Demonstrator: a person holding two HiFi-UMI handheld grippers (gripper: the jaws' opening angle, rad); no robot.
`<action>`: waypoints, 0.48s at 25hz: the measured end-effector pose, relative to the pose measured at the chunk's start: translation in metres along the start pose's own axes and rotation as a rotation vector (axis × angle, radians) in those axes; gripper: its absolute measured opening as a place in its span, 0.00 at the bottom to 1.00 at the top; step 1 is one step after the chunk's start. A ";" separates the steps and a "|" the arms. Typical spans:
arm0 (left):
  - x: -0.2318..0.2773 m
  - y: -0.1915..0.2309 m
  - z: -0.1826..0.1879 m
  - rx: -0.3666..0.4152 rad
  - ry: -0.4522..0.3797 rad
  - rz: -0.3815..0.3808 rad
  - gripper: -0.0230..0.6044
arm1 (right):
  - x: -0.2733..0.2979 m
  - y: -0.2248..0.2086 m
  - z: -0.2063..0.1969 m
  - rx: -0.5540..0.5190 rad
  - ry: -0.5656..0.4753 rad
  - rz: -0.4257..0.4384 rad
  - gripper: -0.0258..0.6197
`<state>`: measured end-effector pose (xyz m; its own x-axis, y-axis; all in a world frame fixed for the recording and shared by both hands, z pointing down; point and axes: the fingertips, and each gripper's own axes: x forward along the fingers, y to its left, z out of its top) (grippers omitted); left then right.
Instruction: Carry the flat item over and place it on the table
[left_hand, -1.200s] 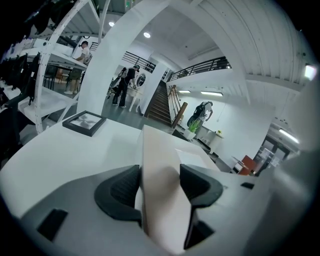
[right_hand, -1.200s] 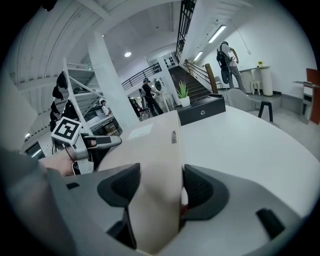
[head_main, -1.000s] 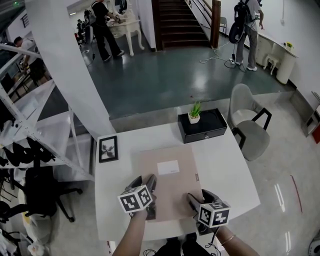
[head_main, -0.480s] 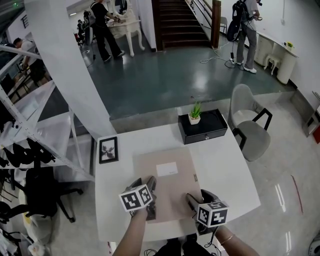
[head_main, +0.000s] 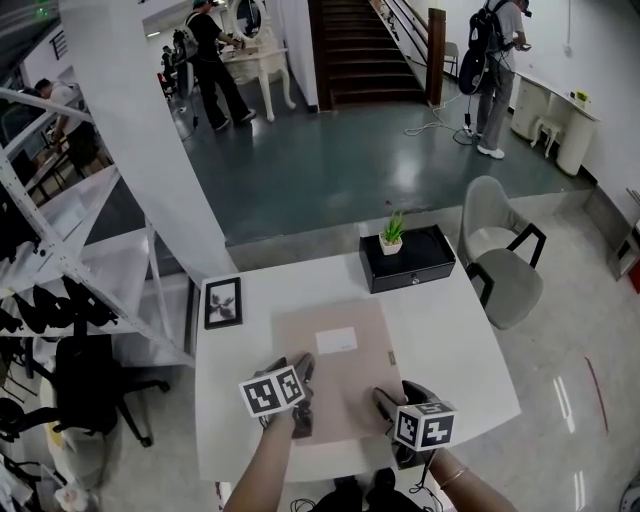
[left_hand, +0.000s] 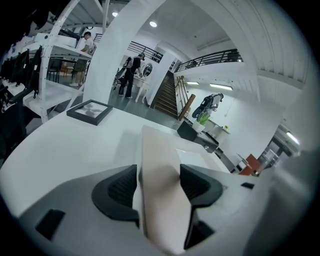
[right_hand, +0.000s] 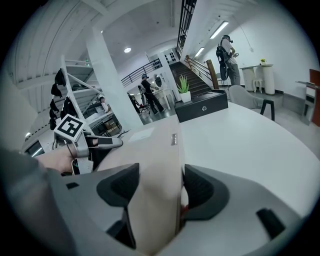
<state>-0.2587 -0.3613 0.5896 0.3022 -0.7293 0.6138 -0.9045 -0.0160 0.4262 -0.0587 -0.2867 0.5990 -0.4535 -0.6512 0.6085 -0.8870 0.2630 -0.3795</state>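
No readable print anywhere; white label (head_main: 336, 340) on the flat item (head_main: 345, 385) too small.

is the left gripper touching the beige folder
Touching. The left gripper view shows the left gripper with its two jaws closed against the beige folder, one on each face.

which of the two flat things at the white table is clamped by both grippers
The beige folder with the white label: the left gripper and right gripper pinch its near edge. The black picture frame lies untouched, far left.
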 end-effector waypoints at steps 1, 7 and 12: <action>-0.002 0.000 0.001 0.003 -0.004 0.003 0.44 | -0.001 0.000 0.000 -0.002 -0.003 -0.001 0.47; -0.028 -0.006 0.013 0.051 -0.082 0.014 0.44 | -0.015 0.002 0.011 -0.039 -0.057 -0.008 0.44; -0.054 -0.023 0.016 0.117 -0.138 -0.008 0.43 | -0.030 0.012 0.025 -0.073 -0.107 0.006 0.42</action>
<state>-0.2586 -0.3328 0.5360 0.2726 -0.8154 0.5107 -0.9335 -0.0956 0.3457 -0.0537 -0.2817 0.5589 -0.4506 -0.7207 0.5269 -0.8899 0.3158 -0.3292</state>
